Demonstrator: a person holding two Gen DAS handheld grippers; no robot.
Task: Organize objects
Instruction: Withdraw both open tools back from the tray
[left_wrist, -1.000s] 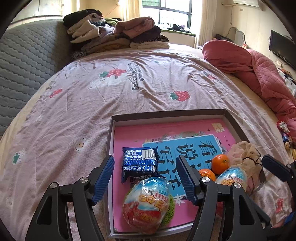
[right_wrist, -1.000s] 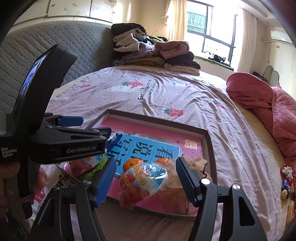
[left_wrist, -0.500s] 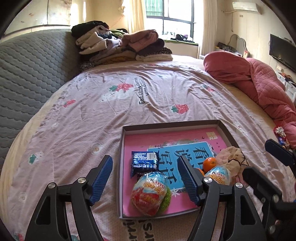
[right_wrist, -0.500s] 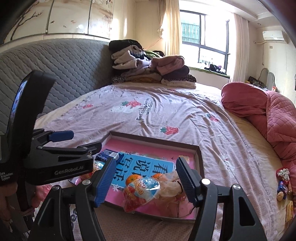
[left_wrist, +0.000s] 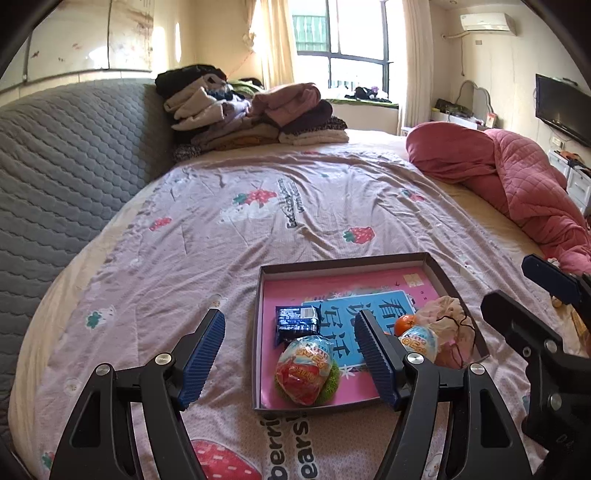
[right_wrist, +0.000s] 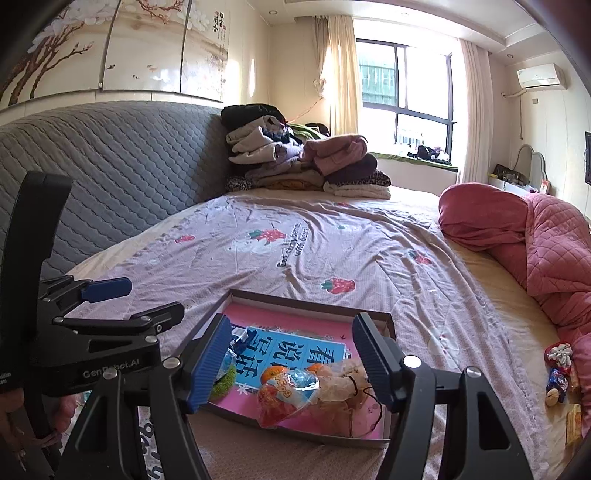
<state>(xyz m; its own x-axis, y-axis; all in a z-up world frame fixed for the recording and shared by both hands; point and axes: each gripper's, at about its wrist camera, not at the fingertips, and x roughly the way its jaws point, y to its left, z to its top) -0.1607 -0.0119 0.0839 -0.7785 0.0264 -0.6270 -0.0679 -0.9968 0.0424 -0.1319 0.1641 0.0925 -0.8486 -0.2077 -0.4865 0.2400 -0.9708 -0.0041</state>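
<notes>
A shallow dark box (left_wrist: 332, 263) with a pink lining lies on the bed; it also shows in the right wrist view (right_wrist: 306, 301). In it lie a blue snack packet (left_wrist: 297, 320), a large candy egg (left_wrist: 303, 369) on a green scrubber (left_wrist: 333, 377), a second candy egg (right_wrist: 287, 395), oranges (left_wrist: 404, 324) and a beige pouch (left_wrist: 447, 325). My left gripper (left_wrist: 291, 360) is open and empty, held back above the box's near left edge. My right gripper (right_wrist: 295, 363) is open and empty, above the box's near side.
Folded clothes (left_wrist: 251, 110) are piled at the far end of the bed. A red quilt (left_wrist: 502, 177) lies along the right side. A grey padded headboard (left_wrist: 62, 170) runs along the left. Small wrapped items (right_wrist: 557, 373) lie on the bed at right.
Both grippers have pulled back and up from the box, so it looks smaller and farther. The objects in the box have not moved. Both grippers stay open.
</notes>
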